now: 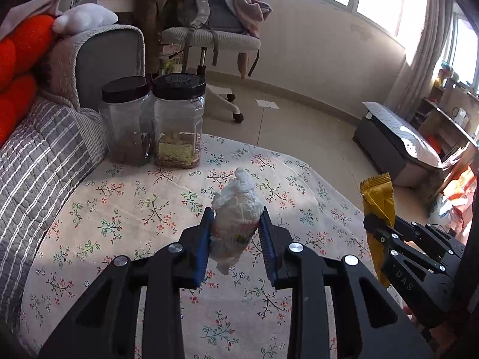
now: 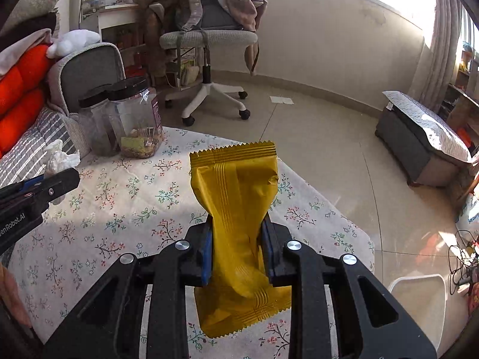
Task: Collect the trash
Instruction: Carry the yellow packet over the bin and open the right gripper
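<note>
**Both pieces of trash in hand, drop-off still to come**

Nearest in the left wrist view, the left gripper (image 1: 236, 227) has its jaws closed partway onto a crumpled white wad (image 1: 236, 206), pinching it by its lower half so the top pokes up between the blue pads. It appears lifted clear of the floral-clothed counter (image 1: 119, 209). In the right wrist view, the right gripper (image 2: 236, 239) has its jaws squeezed in on the waist of a yellow snack wrapper (image 2: 236, 185), which stands upright above the pads, its lower end hanging down below them. That wrapper also shows at the right edge of the left view, so the two grippers hover close together over the counter.

Further out on the cloth, no other loose litter is visible in either view; only two black-lidded jars (image 1: 152, 119) stand side by side at the far edge, next to the sofa, and they look like stored goods rather than rubbish.

Beyond the counter, a small white scrap (image 1: 267, 103) lies on the floor near the office chair (image 1: 209, 39); whether it counts as trash is unclear. A white container's rim (image 2: 419, 284) shows low to the right, possibly a bin.

As I judge it, picking up is done; carrying and releasing both items remains.
</note>
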The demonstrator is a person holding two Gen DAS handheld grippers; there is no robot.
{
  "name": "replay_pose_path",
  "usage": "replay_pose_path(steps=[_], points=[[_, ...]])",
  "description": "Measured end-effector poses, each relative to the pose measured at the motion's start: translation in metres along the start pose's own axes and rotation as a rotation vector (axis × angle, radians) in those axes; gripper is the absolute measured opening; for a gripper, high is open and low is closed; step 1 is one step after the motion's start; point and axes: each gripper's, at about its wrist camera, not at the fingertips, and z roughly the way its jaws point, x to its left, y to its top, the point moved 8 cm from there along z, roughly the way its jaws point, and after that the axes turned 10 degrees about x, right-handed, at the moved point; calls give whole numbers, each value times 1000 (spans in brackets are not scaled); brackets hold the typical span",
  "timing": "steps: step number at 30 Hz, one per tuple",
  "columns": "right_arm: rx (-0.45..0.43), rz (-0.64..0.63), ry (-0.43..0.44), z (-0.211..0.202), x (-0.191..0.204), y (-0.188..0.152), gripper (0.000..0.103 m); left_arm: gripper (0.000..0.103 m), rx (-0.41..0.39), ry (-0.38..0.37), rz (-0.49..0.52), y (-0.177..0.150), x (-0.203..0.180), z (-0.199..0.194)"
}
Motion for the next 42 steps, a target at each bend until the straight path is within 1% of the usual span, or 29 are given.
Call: replay_pose_path(steps=[5, 7, 13, 22, 26, 31, 36, 39, 42], points=[[-76, 71, -64, -31, -20, -3, 25, 30, -59, 21, 17, 3, -11, -21], [-99, 106, -78, -43, -29, -3, 25, 31, -80, 23, 27, 2, -20, -29], [-161, 195, -119, -76, -60, -13, 26, 31, -133, 7, 37, -3, -43, -53], [-212, 274, -195, -112, -108, -33, 26, 31, -179, -27, 90, -5, -87, -77], [-233, 305, -246, -128, -136, -44, 27, 31, -190, -49, 117, -6, -110, -84], [-236, 353, -315, -144, -178, -62, 27, 31, -188, -84, 165, -11, -145, -87], [-217, 403, -384, -159, -226, -83, 27, 31, -184, -118, 228, -19, -186, -88], [-180, 424, -423, -161, -253, -94, 28, 31, -182, -140, 265, -22, -212, -88], [-122, 457, -437, -154, -278, -109, 31, 31, -176, -165, 303, -26, -238, -87]])
